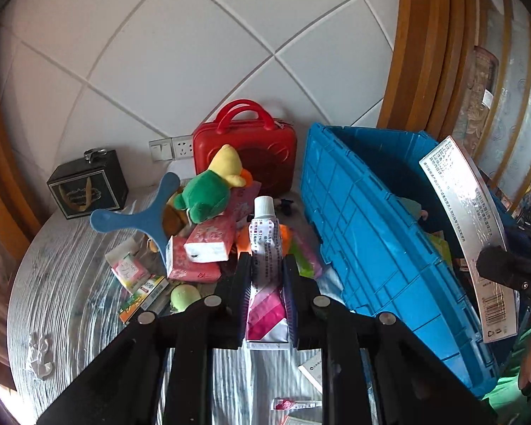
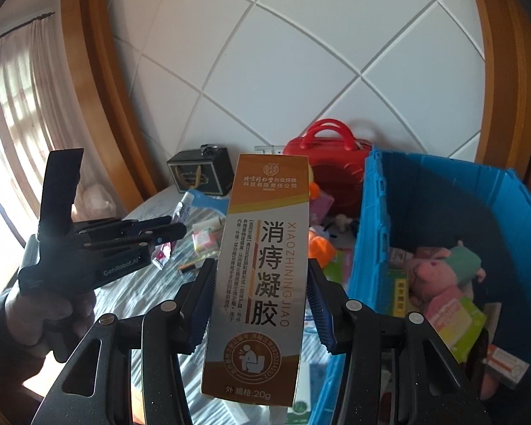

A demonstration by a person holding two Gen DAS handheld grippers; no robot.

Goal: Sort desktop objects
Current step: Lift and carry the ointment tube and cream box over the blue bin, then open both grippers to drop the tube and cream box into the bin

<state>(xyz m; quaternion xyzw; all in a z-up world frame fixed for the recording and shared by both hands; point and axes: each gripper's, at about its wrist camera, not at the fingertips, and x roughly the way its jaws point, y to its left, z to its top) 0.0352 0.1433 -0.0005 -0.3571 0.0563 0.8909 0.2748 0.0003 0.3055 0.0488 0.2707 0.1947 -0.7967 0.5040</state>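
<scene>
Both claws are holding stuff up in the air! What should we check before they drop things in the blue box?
1. Left claw shut on the white tube: ok, the pads press both its sides.
2. Right claw shut on the orange carton: ok, squeezed between both pads.
3. Blue box open at the top: ok.
4. Room left inside the blue box: ok, the pink plush pig and small boxes cover only part of the bottom.
5. Claws clear of each other: ok, they are apart in both views.
6. Tube cap on tight: cannot tell.
</scene>
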